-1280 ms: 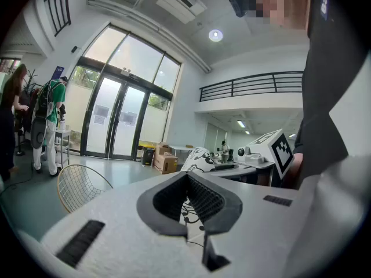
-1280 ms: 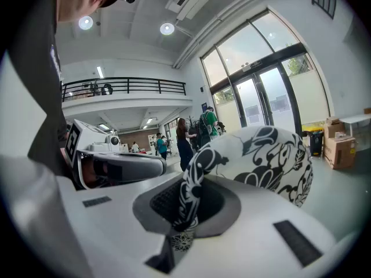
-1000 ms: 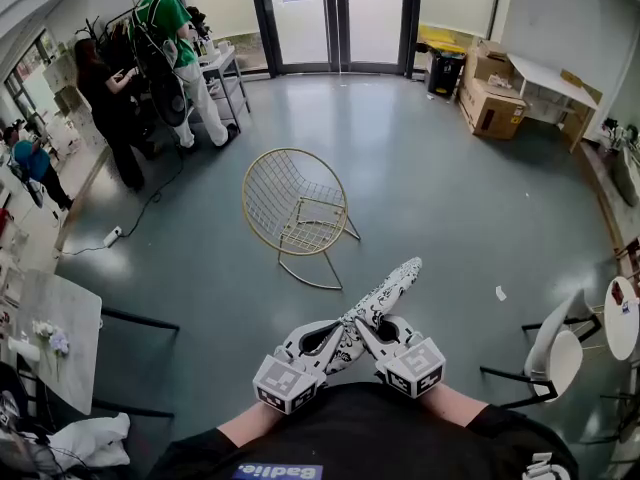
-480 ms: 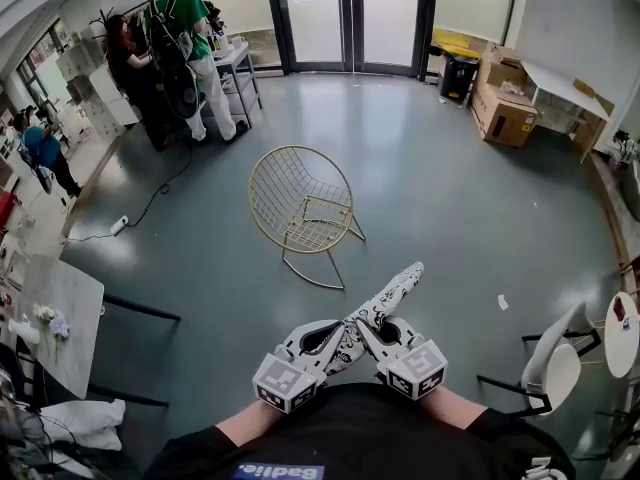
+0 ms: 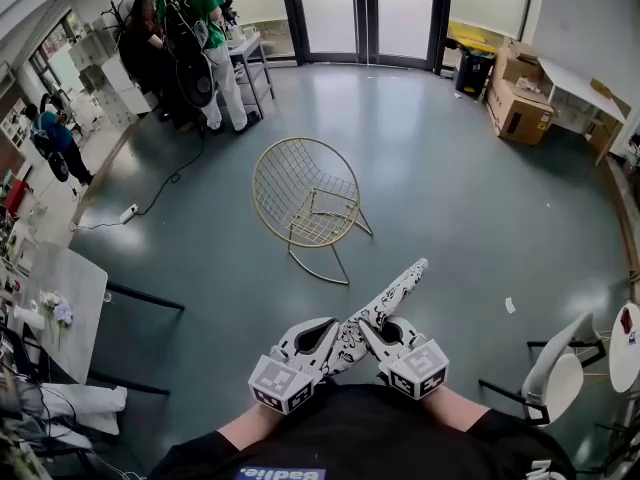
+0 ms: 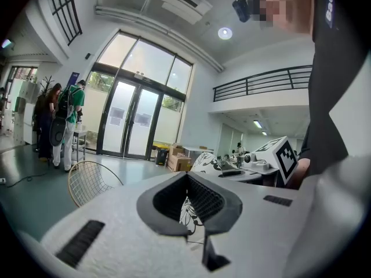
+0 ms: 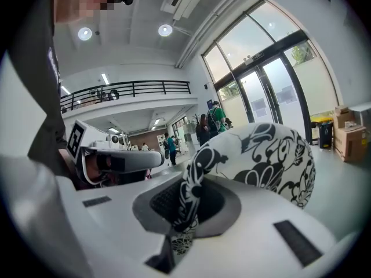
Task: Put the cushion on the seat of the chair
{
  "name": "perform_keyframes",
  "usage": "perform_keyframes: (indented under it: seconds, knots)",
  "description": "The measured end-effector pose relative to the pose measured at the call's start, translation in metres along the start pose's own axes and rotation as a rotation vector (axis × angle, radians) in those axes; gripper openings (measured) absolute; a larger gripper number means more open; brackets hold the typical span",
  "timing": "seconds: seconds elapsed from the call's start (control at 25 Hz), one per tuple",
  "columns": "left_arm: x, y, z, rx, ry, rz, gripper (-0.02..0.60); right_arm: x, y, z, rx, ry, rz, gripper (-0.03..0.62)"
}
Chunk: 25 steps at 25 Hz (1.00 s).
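Cushion (image 5: 392, 295), black-and-white patterned, sits clamped in the shut jaws of both left gripper (image 5: 318, 336) and right gripper (image 5: 385, 330), well apart from the gold wire chair (image 5: 305, 193).

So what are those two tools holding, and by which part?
The patterned cushion: the left tool and right tool each pinch its near end.

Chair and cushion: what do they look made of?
Chair: thin metal wire by the look, with a gold-coloured, slightly shiny finish. The seat and back are an open grid with the floor showing through. Cushion: probably soft woven fabric, matte white with a black floral print. It folds and bunches at its near edge. Filling not visible.
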State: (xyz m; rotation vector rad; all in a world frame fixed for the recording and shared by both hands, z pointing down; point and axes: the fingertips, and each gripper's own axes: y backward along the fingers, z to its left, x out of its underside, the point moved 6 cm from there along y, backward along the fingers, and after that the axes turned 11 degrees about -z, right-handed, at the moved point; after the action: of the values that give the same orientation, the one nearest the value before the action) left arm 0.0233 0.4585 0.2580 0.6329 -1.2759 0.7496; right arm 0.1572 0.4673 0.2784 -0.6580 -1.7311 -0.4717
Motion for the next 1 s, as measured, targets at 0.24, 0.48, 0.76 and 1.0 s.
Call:
perform_keyframes:
  seconds: [0.24, 0.48, 0.76, 1.0]
  knots:
    - [0.006, -0.02, 0.024, -0.003, 0.02, -0.013, 0.017, 0.004, -0.02, -0.021, 0.002, 0.003, 0.013, 0.035]
    - [0.004, -0.049, 0.069, 0.044, 0.047, -0.003, 0.017, 0.002, -0.061, -0.049, 0.045, -0.005, 0.031, 0.035]
    - [-0.006, -0.086, 0.145, 0.093, 0.051, 0.008, 0.017, 0.001, -0.121, -0.085, 0.104, -0.018, 0.058, 0.035]
    - [-0.024, -0.114, 0.205, 0.16, 0.057, 0.035, 0.017, -0.01, -0.176, -0.108, 0.149, -0.012, 0.084, 0.035]
